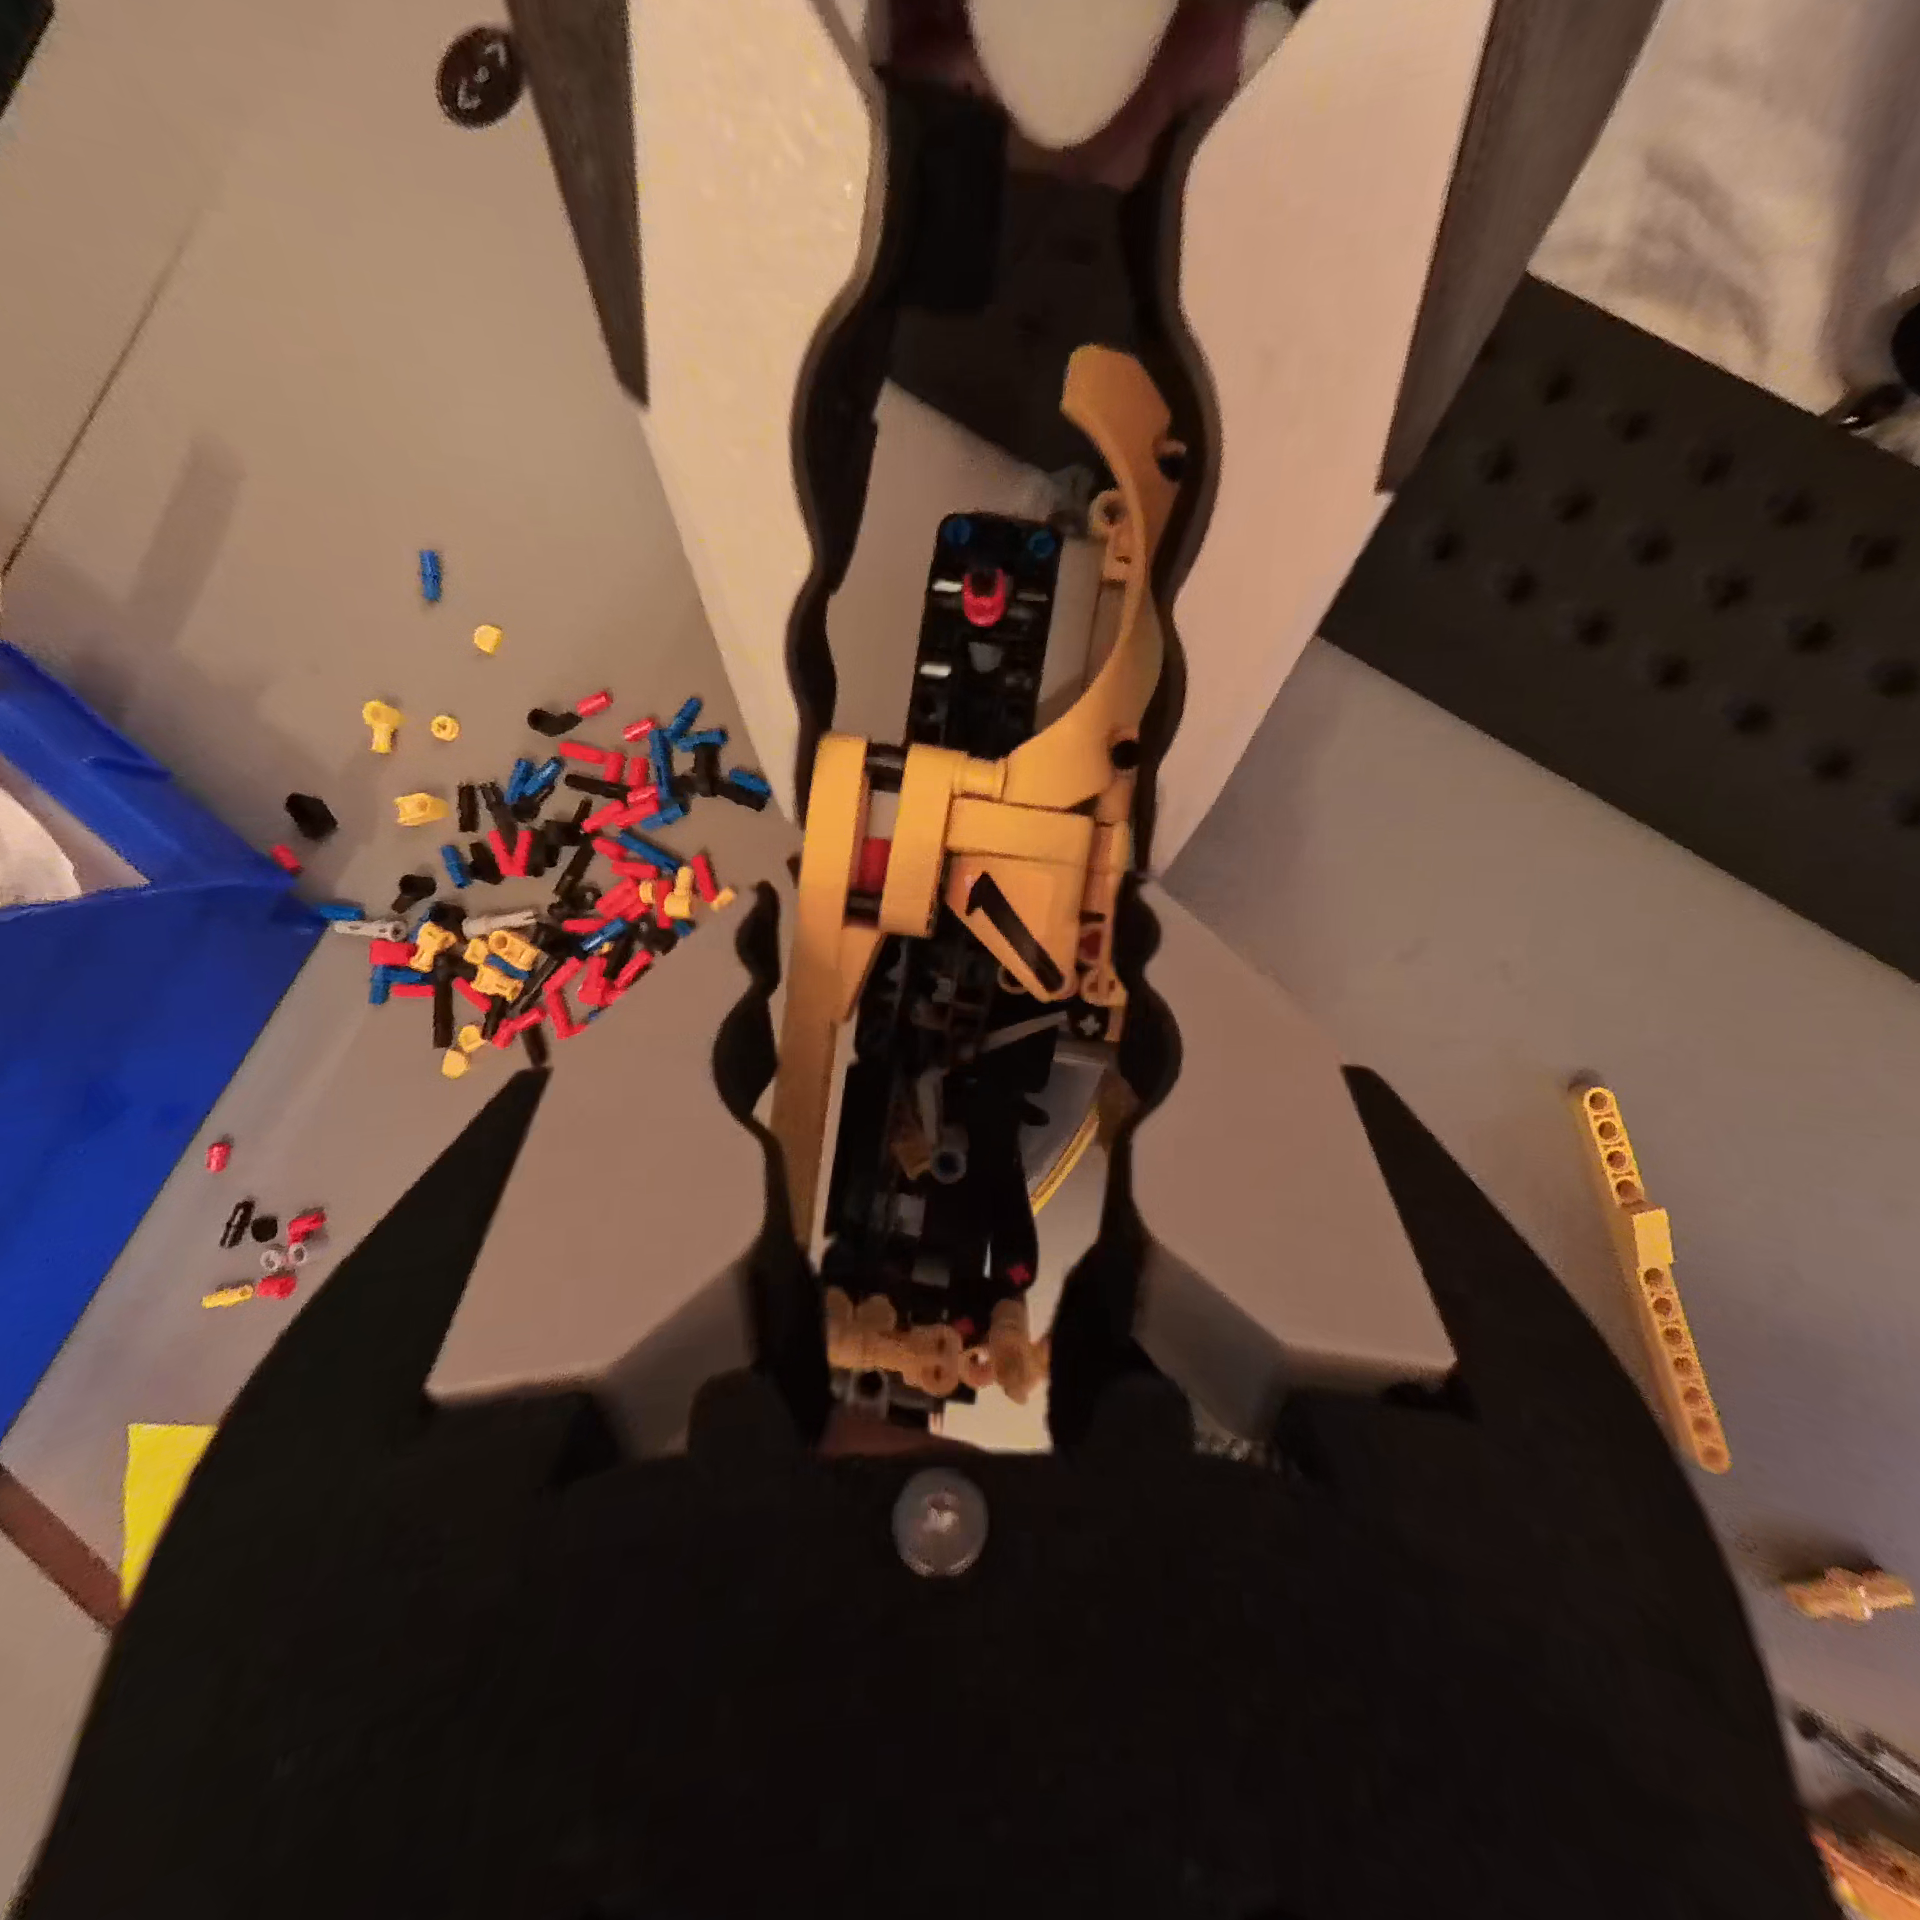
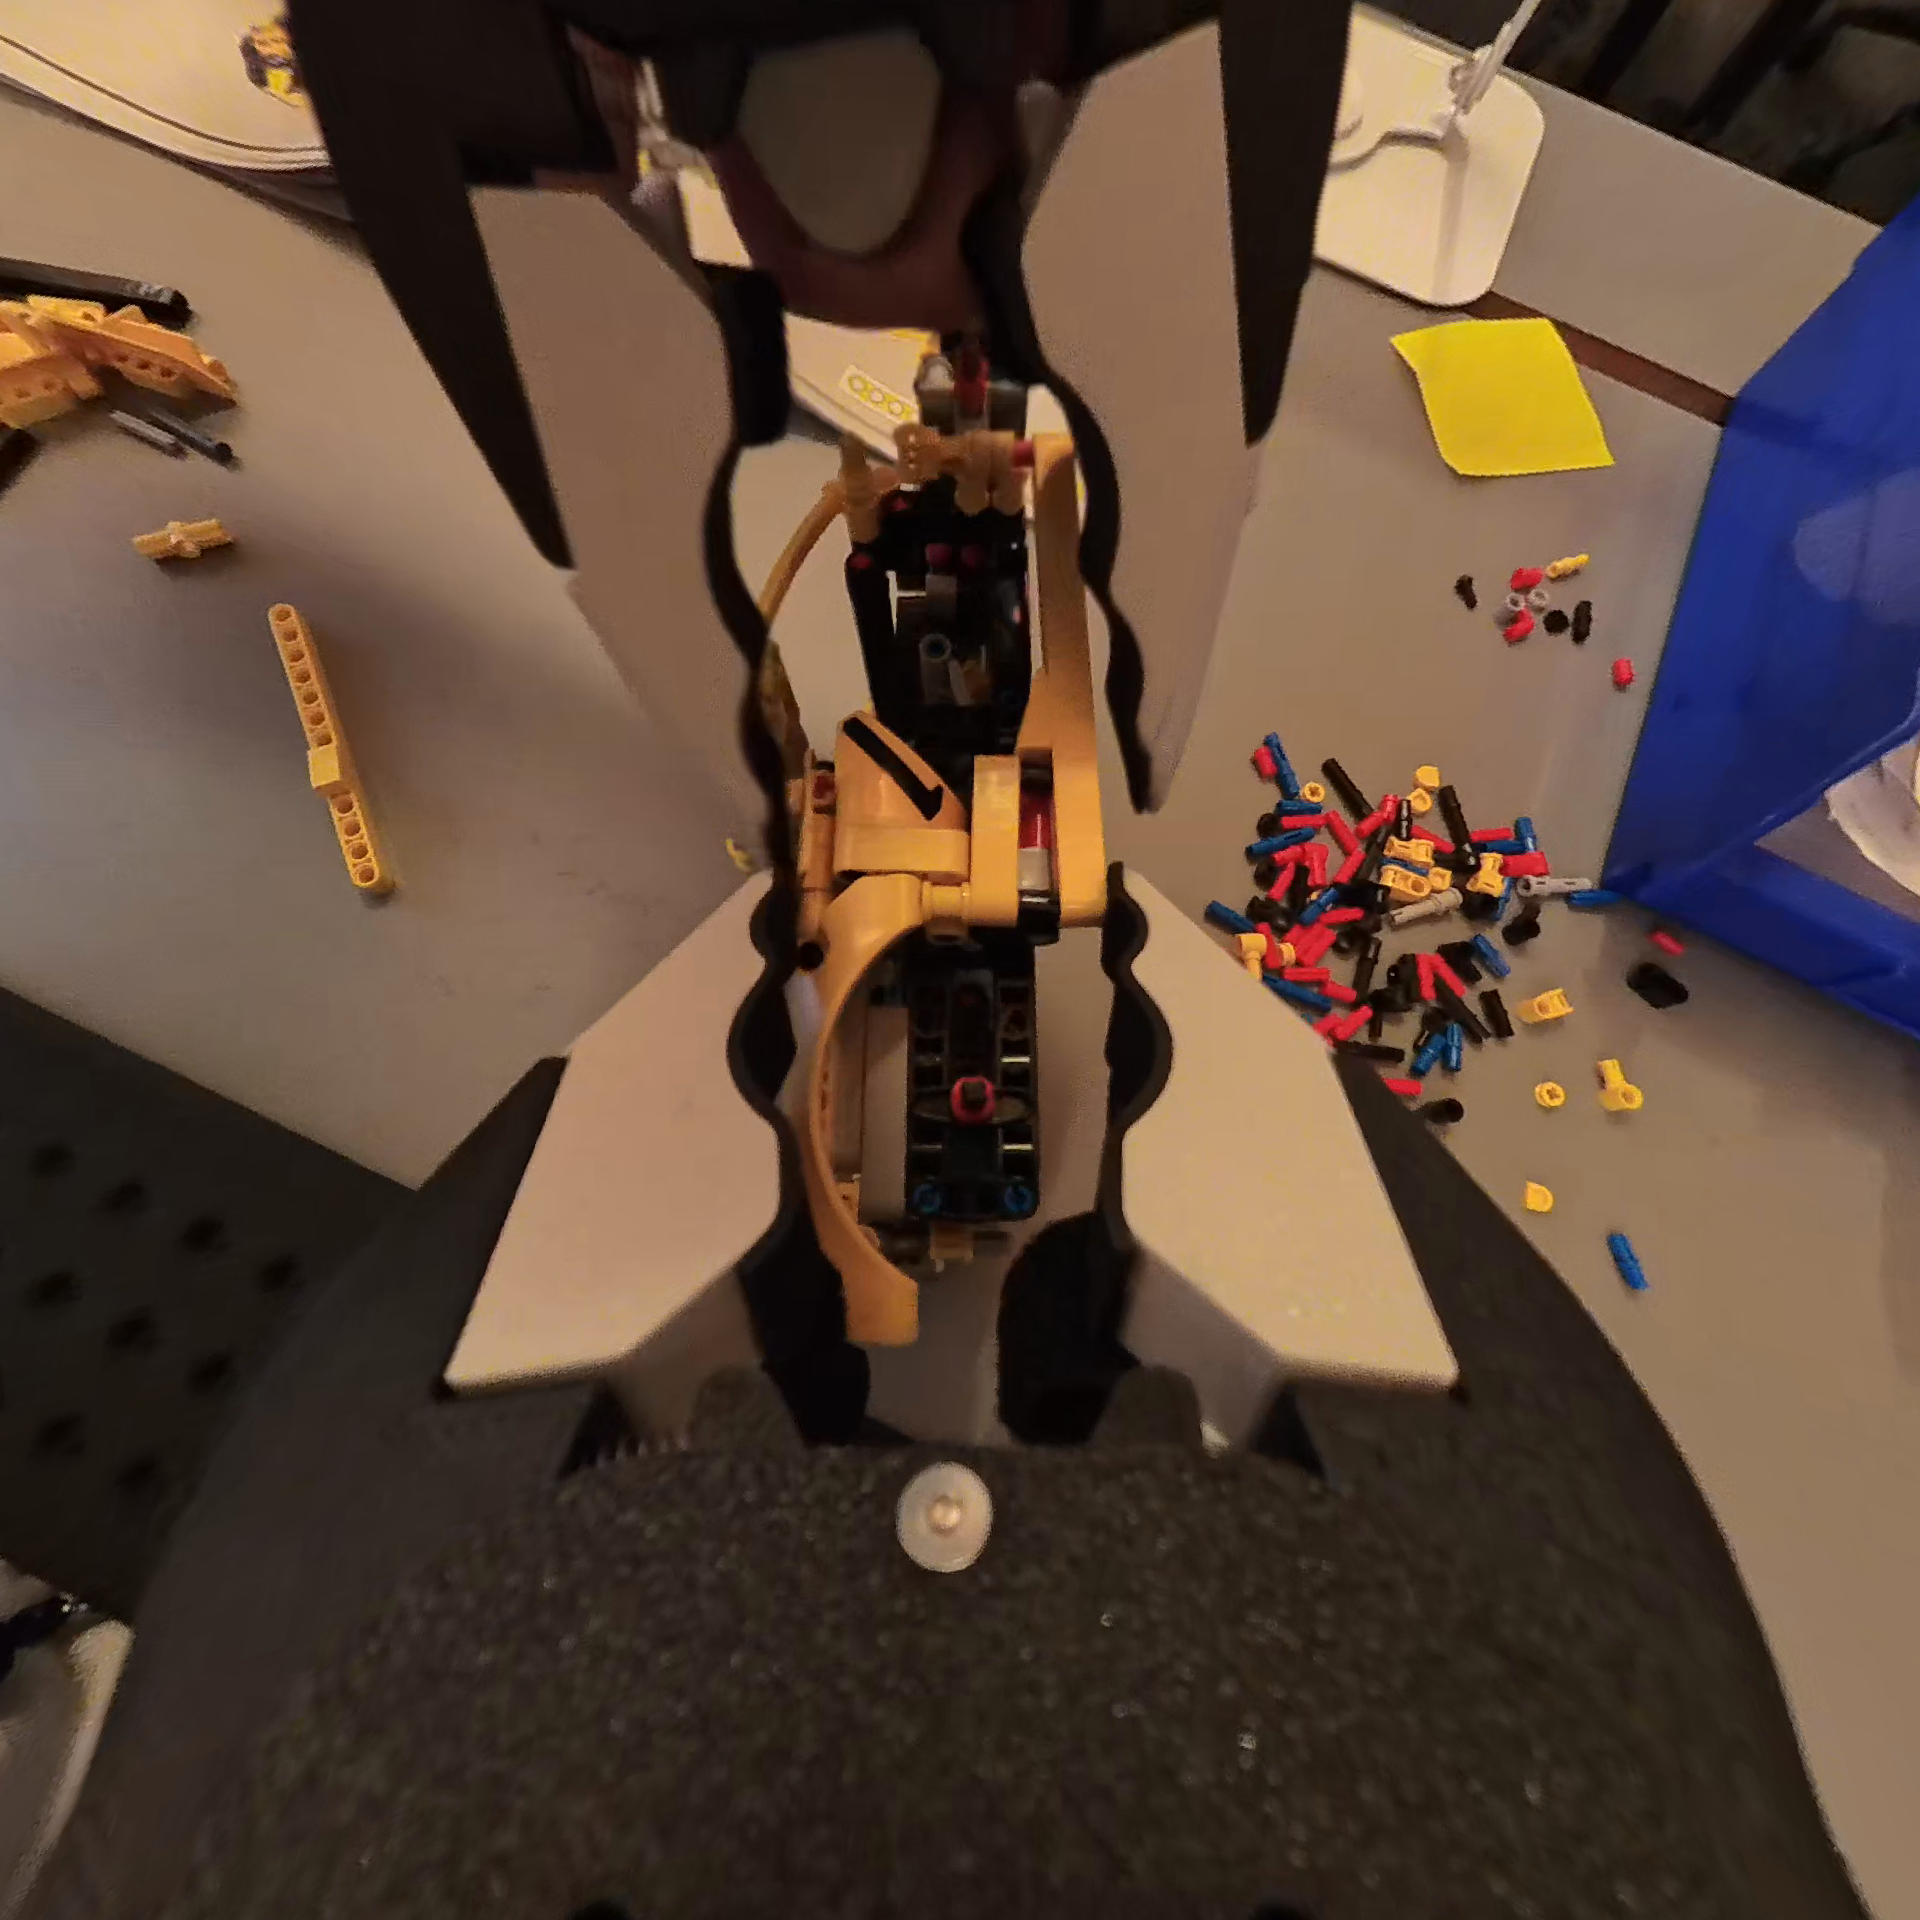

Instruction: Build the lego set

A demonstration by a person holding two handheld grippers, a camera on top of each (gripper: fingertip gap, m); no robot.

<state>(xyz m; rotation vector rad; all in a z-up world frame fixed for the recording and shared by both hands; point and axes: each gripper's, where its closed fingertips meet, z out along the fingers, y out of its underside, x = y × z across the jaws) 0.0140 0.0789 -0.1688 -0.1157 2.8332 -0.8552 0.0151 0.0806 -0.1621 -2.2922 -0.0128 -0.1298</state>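
Grippers, left (image 1: 951,1049) and right (image 2: 940,1049), clamp the model (image 1: 966,862) above a grey table (image 1: 1455,935).

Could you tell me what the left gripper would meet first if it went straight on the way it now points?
Probably the right gripper: it faces the left gripper across the lego model both clamp.

Blue bin (image 2: 1787,665): on the worktop (image 2: 156,748), right of the right tongs, its open front showing white paper inside. Yellow note (image 2: 1501,395): flat on the worktop, ahead and to the right of those tongs, near the bin. White stand base (image 2: 1434,187): farther ahead, beyond the note. Black pegboard (image 1: 1662,623): right of the left tongs, studded with holes, lying on the worktop.
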